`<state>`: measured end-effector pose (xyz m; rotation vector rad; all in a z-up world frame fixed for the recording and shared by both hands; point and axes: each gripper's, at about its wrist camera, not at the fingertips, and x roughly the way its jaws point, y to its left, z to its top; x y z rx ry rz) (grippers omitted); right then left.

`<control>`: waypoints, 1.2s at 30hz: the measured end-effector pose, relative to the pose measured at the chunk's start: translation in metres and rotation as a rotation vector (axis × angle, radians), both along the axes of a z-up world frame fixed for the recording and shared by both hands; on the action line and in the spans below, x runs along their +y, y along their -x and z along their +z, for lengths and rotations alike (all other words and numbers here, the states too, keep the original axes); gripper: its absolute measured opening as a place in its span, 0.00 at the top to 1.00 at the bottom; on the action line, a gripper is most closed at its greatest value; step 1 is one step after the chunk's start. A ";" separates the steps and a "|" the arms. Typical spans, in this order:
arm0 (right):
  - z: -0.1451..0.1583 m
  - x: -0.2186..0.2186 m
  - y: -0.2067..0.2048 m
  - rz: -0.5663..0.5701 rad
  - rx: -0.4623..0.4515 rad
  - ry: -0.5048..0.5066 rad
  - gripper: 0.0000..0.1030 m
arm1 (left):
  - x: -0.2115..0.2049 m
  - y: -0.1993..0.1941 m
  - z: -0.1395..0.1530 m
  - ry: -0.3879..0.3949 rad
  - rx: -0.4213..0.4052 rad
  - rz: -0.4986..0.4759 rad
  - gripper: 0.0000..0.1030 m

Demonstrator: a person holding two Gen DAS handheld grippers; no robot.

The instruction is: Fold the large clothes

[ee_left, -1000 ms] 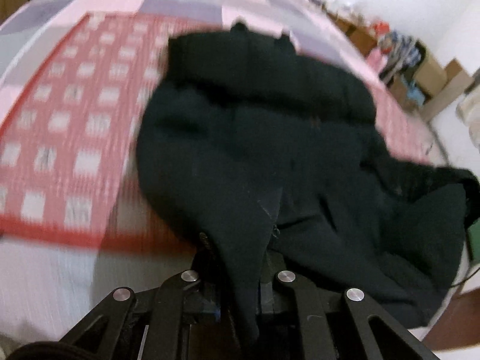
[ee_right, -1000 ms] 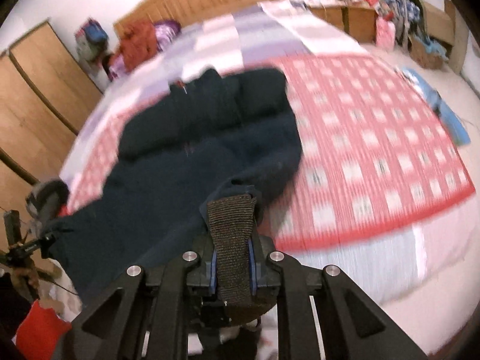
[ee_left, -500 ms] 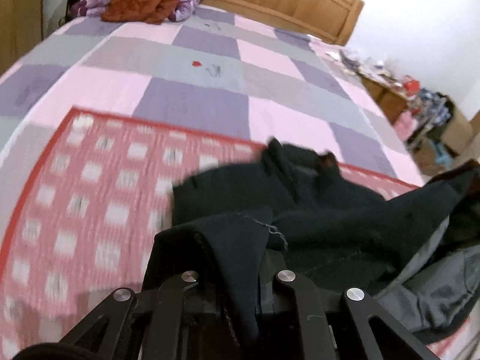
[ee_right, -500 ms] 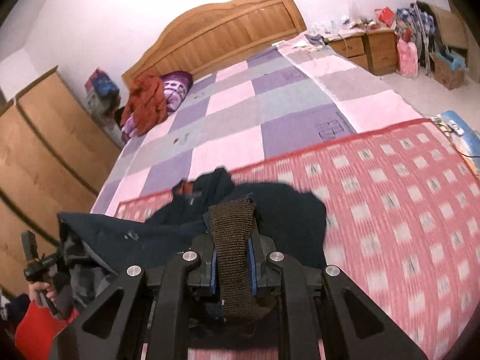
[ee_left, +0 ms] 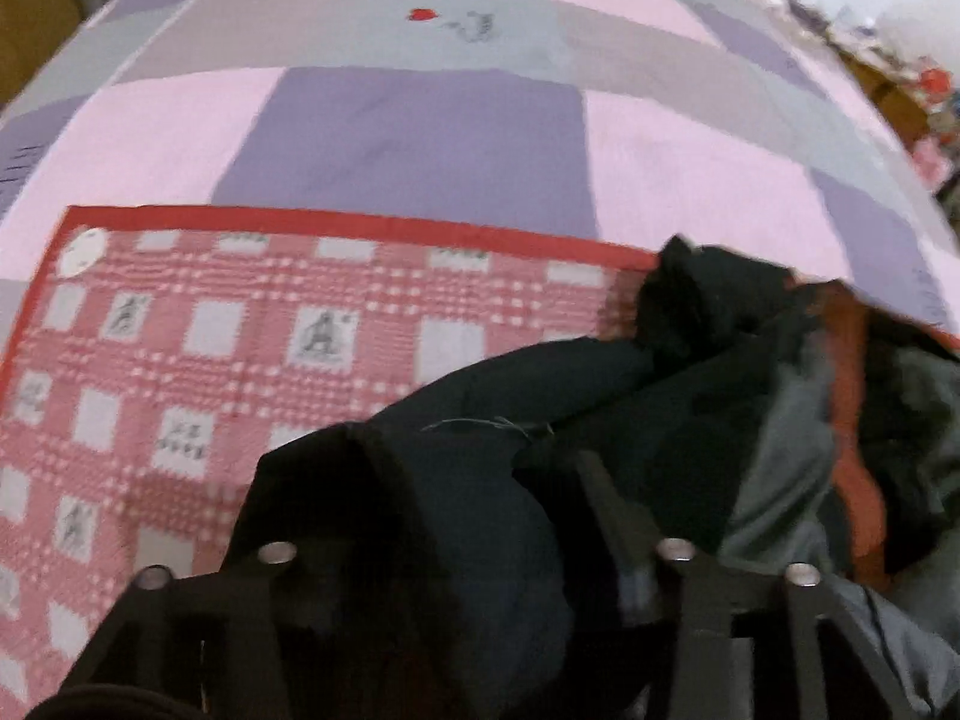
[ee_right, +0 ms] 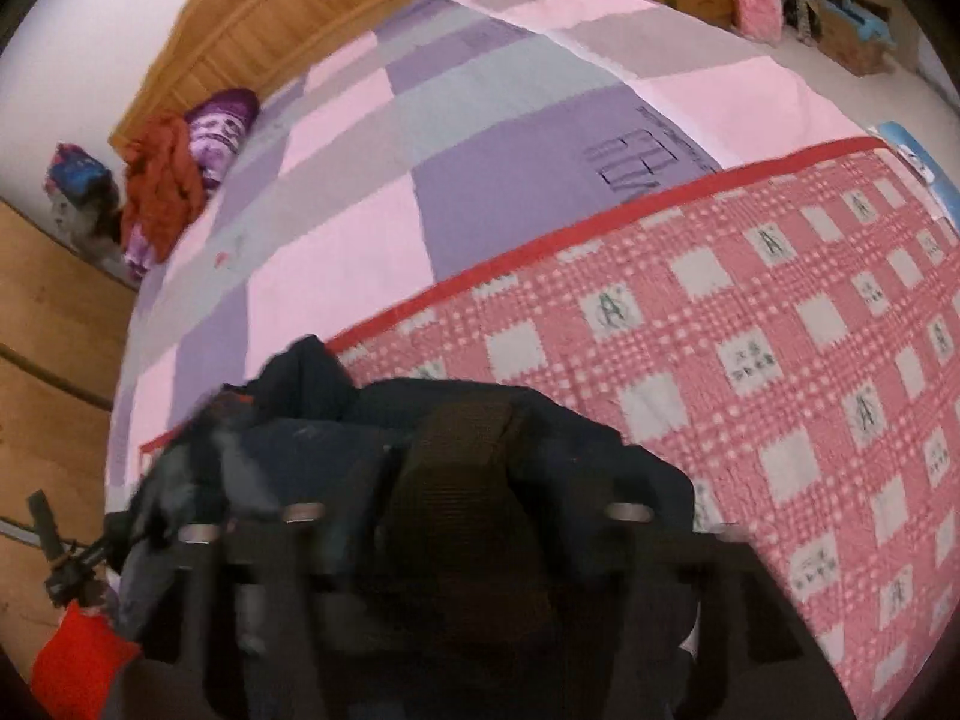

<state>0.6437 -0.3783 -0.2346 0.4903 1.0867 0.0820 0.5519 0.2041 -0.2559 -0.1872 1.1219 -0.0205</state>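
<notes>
I am looking at the dark jacket (ee_left: 540, 420), which is lying bunched on the red checked blanket (ee_left: 240, 360) right ahead of both sets of jaws, its grey lining (ee_left: 786, 450) turned up on the side away from the left gripper (ee_left: 474, 546). In the left wrist view a folded hem of it is draping between and over the left jaws; these have just been opening and are now standing spread, so the cloth is resting there loose, not pinched. In the right wrist view the ribbed brown cuff (ee_right: 462, 480) is sitting between the jaws of the right gripper (ee_right: 462, 516), which have likewise just been opening and are standing wide, no longer clamping it. Beyond the jacket, further from both grippers, the blanket's red border is giving way to the pink and purple patchwork bedspread (ee_right: 480, 180), with the wooden headboard (ee_right: 336, 18) and a heap of rust-coloured clothing (ee_right: 162, 180) far off.

I am judging this to be the release at the end of one fold, with the near edge laid over the far part. The pile is looking lumpy, so the next move is calling for drawing both grippers back clear of the cloth without dragging it, then finding fresh edges to square it up
</notes>
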 end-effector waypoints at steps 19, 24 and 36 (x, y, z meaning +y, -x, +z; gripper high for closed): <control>0.001 0.145 0.170 0.591 -0.098 0.315 0.26 | -0.029 0.109 0.055 0.114 -0.070 -0.326 0.01; -0.019 0.169 0.099 0.524 -0.092 0.377 0.26 | -0.081 0.116 0.010 0.053 -0.015 -0.393 0.01; 0.026 0.130 0.054 0.341 -0.195 0.475 0.26 | -0.001 0.096 -0.019 -0.092 -0.158 0.041 0.00</control>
